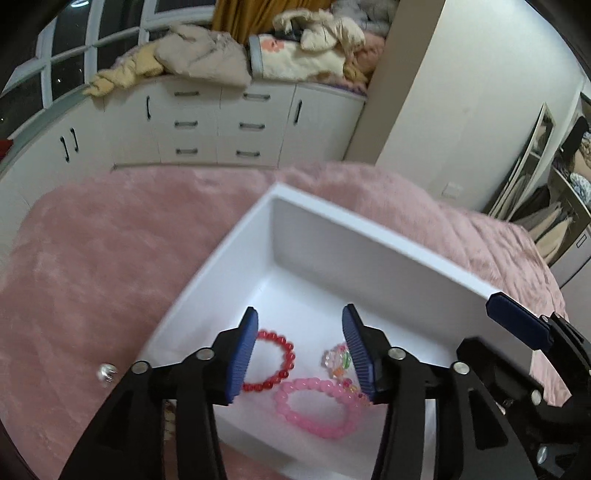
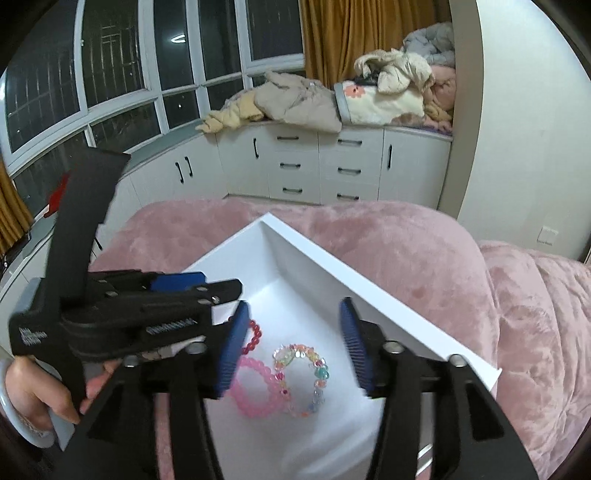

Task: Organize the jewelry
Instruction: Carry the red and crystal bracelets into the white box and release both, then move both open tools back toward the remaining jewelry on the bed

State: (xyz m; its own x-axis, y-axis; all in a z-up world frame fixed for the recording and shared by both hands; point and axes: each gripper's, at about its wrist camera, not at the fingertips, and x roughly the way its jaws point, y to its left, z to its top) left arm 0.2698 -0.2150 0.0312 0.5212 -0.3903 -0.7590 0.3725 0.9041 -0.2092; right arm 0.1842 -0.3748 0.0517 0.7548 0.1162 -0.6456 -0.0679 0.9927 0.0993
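Bed cover: a fluffy pink blanket (image 2: 424, 251) spreads across the foreground.
Cabinets: white units with dark handles (image 2: 295, 170) curve under the window, drawers in the middle, doors either side.
Window: tall white-framed panes (image 2: 122, 74) show darkness outside.
Curtain: a mustard-yellow drape (image 2: 354, 33) hangs beside the glass.
Countertop pile: beige and cream clothing (image 2: 291, 99) lies heaped on the cabinets, next to a folded floral quilt (image 2: 380, 99).
Wall: a pale switch plate (image 2: 547, 234) at right.
Small item: a silvery object (image 1: 107, 372) rests on the blanket.

Windows (image 2: 110, 74): dark panes, white frames, 10 o'clock.
Curtain (image 2: 351, 33): mustard, 12 o'clock.
Cabinets (image 2: 314, 166): white, black handles, bedding piled on top.
Wall (image 2: 517, 110): white, 2 o'clock.
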